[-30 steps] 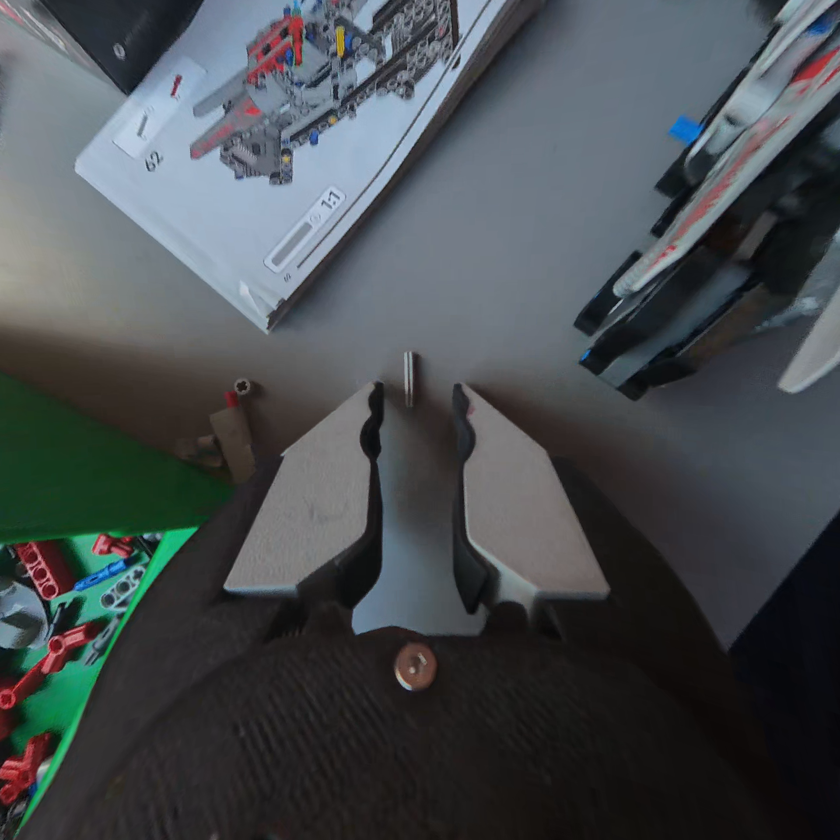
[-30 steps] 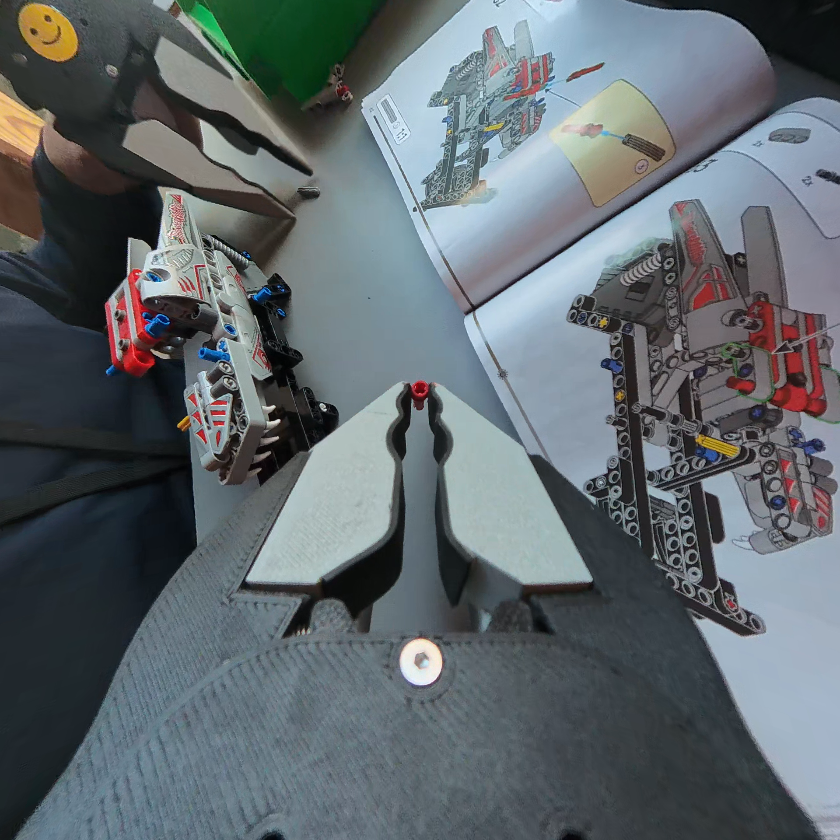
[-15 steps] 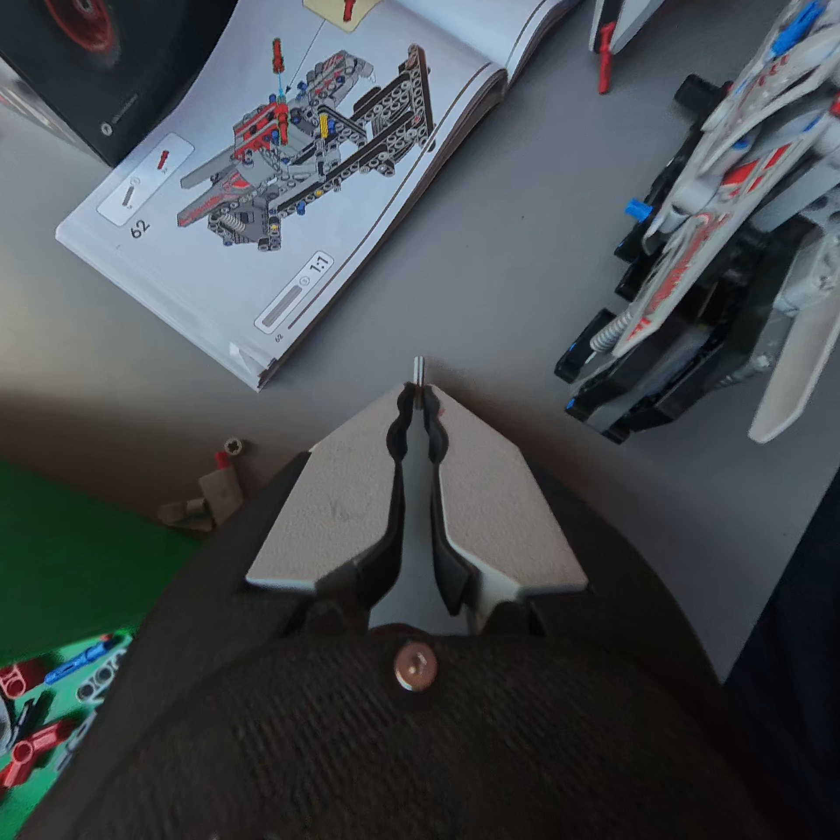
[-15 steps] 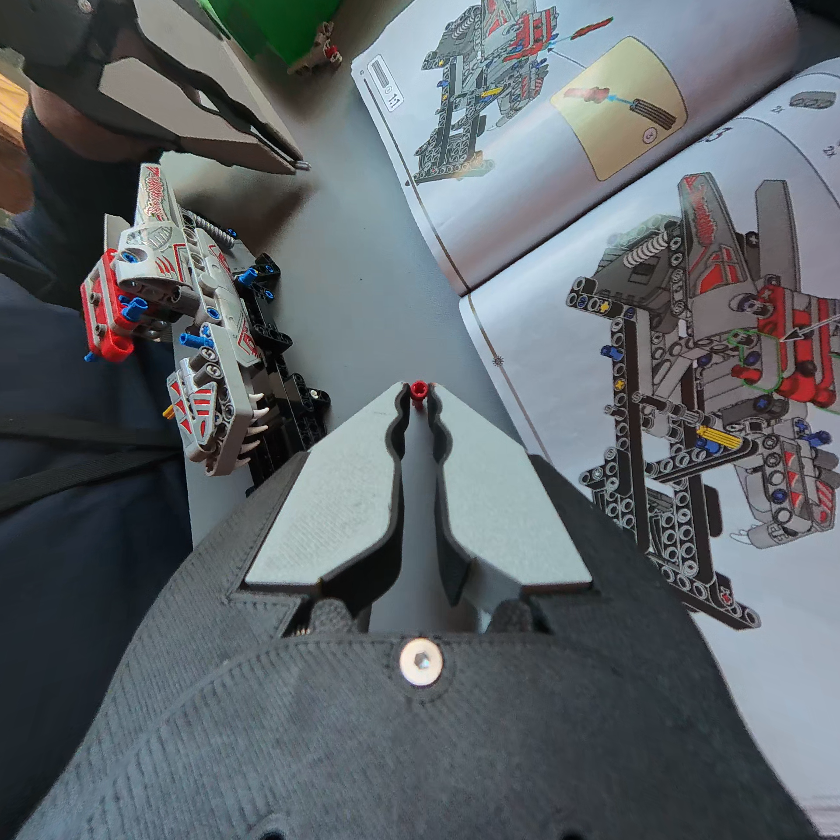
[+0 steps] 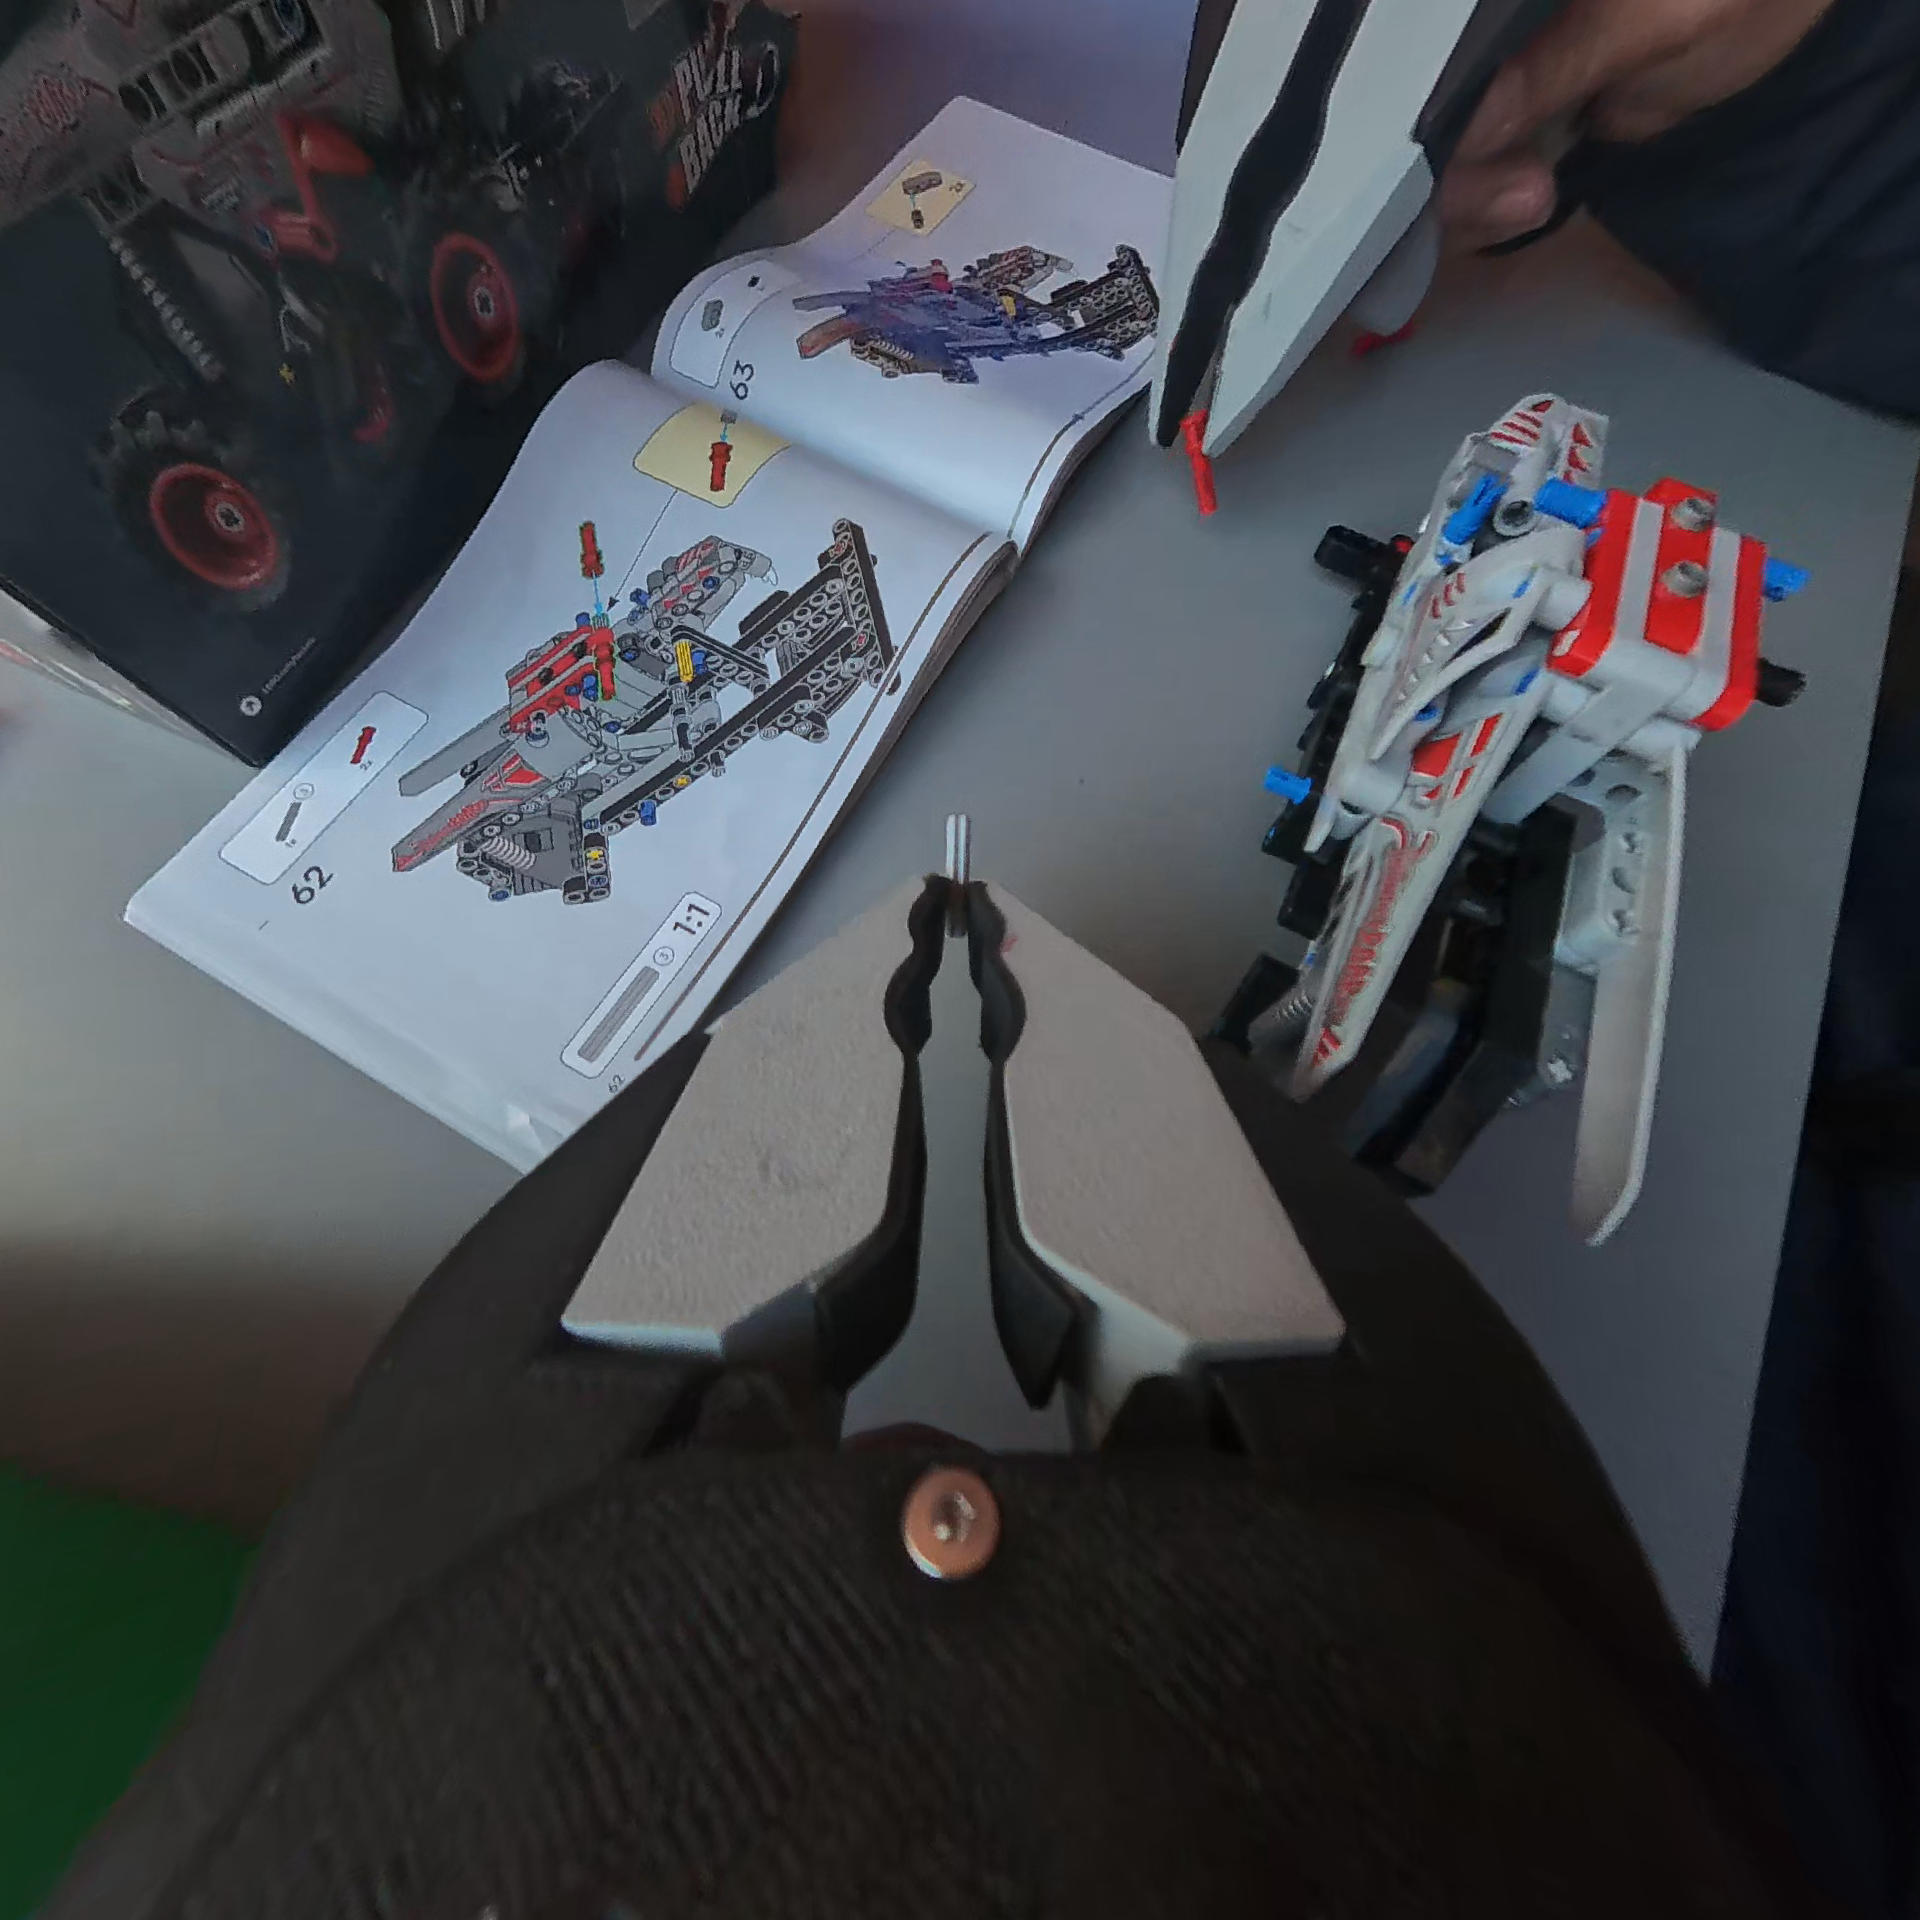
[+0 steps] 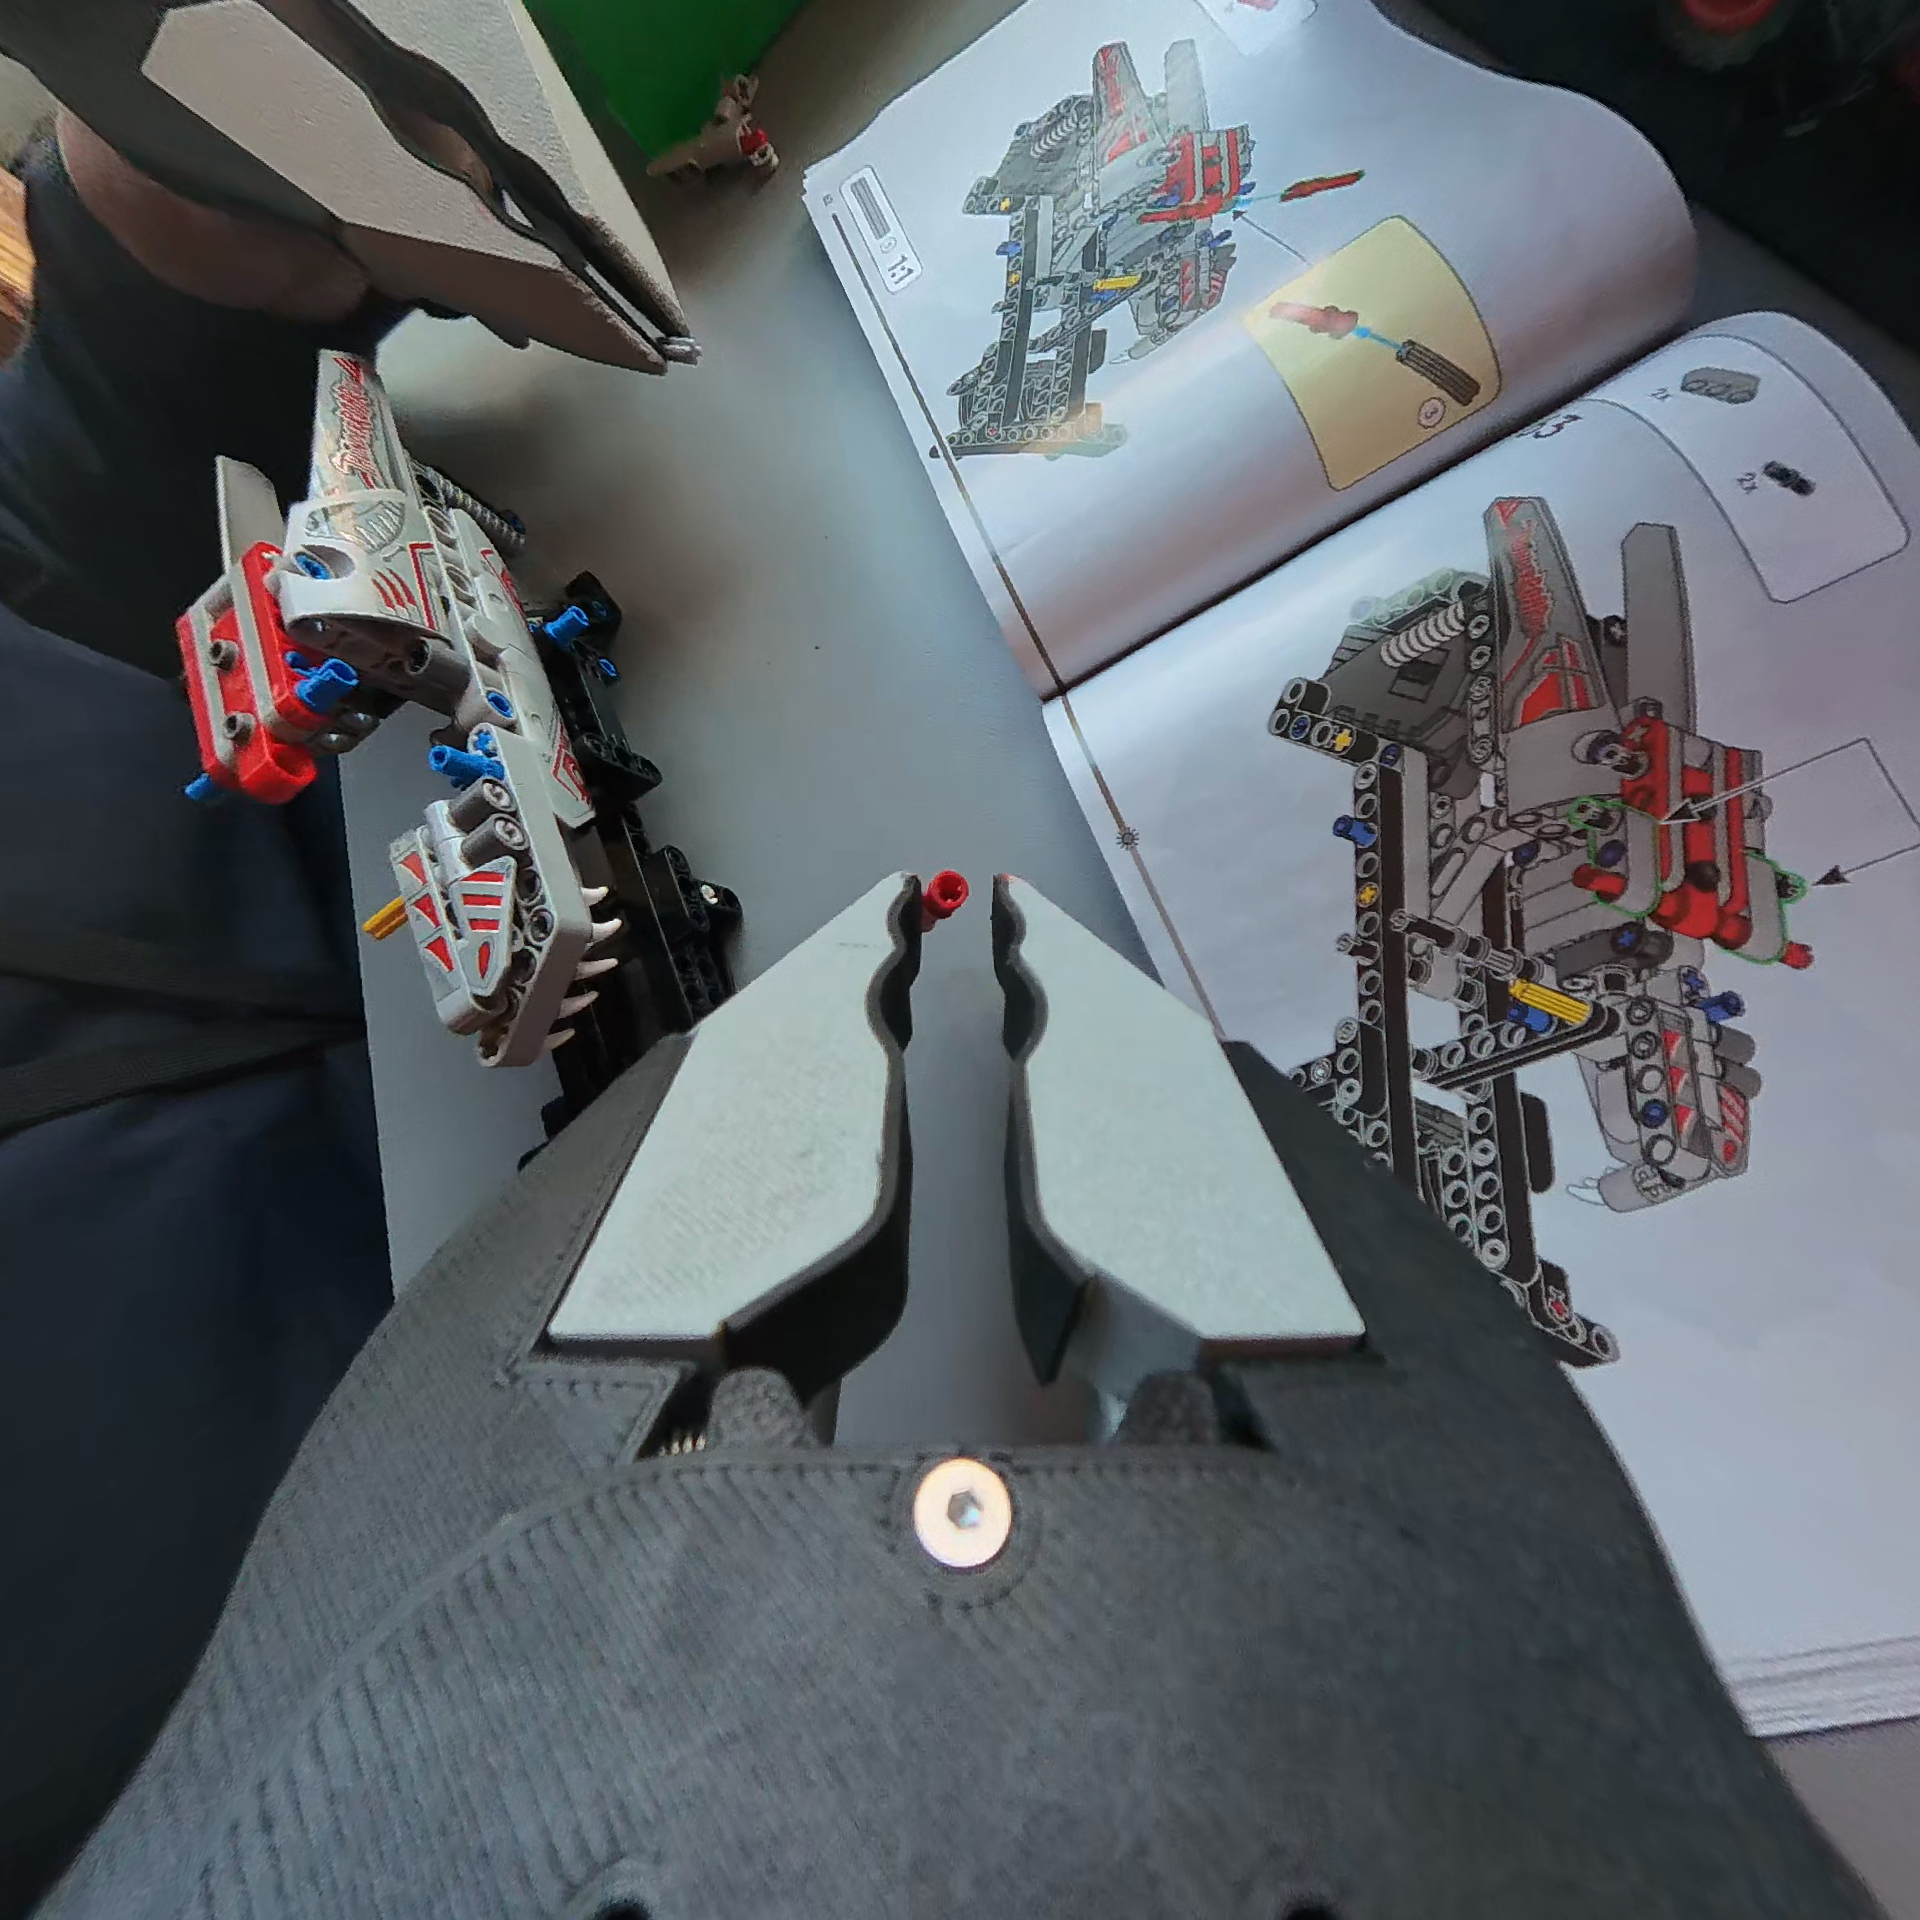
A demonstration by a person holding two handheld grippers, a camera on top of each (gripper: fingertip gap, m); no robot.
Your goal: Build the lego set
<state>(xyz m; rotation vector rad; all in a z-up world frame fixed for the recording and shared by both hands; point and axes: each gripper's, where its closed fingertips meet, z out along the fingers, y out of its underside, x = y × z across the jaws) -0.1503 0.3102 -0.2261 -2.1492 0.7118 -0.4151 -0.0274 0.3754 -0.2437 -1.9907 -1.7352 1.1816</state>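
The left gripper is clamping a thin grey rod at its very tips, with the rod poking out forward above the grey table. The right gripper is standing slightly parted: a small red pin is lying against its left finger, while a gap is showing between the pin and the right finger, so I cannot tell whether it is gripping the pin. The half-built model, grey and white with red and blue parts on a black frame, is resting on the table to the right of the left gripper, apart from both tools. An open instruction booklet is lying on the far left. Behind it a dark box is standing. A green bin is sitting at the far edge in the right wrist view, with a few loose pieces just beside it.
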